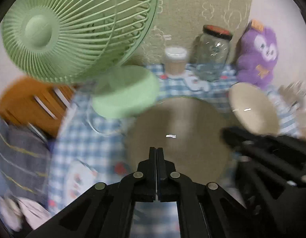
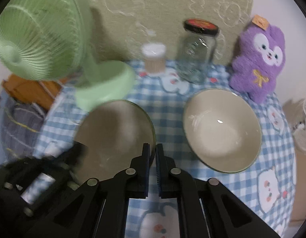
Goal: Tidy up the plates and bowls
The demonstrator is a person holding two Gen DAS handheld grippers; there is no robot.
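plate (image 2: 115,132): round, flat, beige glazed ware with a thin green rim, lying on the tablecloth (image 2: 166,107), a blue-and-white checked fabric with cartoon prints.
bowl (image 2: 222,130): round, deep, cream glossy inside, green edge; sits on the cloth to the right of the plate, apart from it.
behind them: pale green plastic fan (image 2: 39,45) with a wire-style grille and round base; clear glass jar (image 2: 196,53) with a dark lid; small white-capped container (image 2: 153,58); fuzzy purple plush toy (image 2: 260,63).
right gripper (image 2: 155,152): black, jaws clenched on the plate's near right rim, the edge pinched between the pads; the bowl lies just right of it.
left gripper (image 1: 156,152): black, jaws pressed fully together, nothing between them, tips over the plate's near part; whether they touch it cannot be told.
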